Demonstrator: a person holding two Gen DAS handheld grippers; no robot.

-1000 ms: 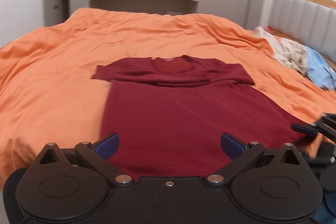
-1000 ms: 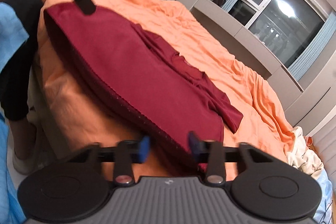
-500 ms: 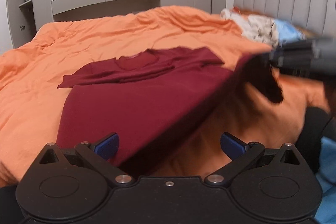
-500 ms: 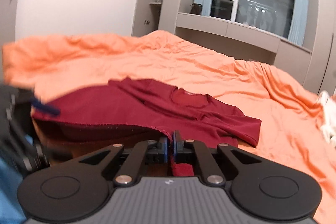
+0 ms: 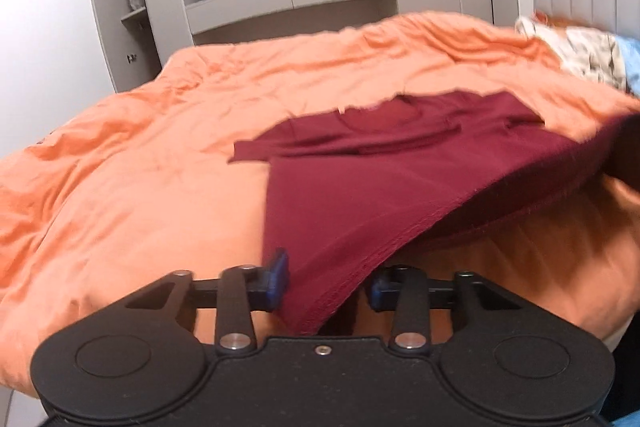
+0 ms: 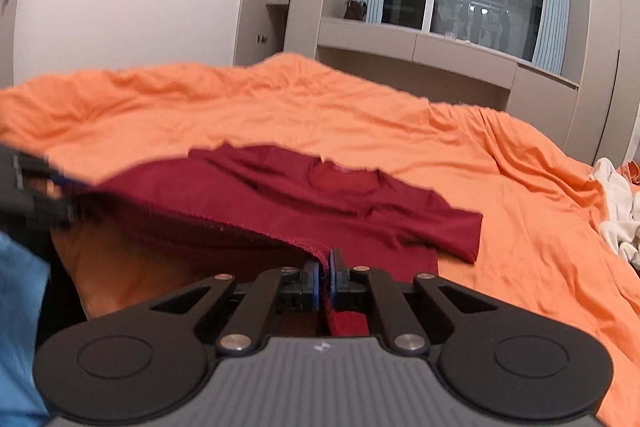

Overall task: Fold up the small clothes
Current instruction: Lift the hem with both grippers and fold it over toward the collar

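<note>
One dark red T-shirt [image 5: 384, 183], short sleeves folded in, collar end flat on the orange bed cover [image 5: 140, 187], hem end lifted off it. My right gripper [image 6: 329, 277] is pressed together on one hem corner. My left gripper [image 5: 326, 281] is partly spread, the other hem corner hanging between its pads.

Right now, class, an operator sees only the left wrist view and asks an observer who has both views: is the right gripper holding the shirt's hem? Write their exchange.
Observer: Yes. The right gripper is shut on the maroon shirt at its hem.
Operator: Any fabric through the jaws?
Observer: Yes, a short strip pokes through toward the gripper's body.
Operator: And my left gripper?
Observer: In the right wrist view it is a blur at the hem's other end.
</note>
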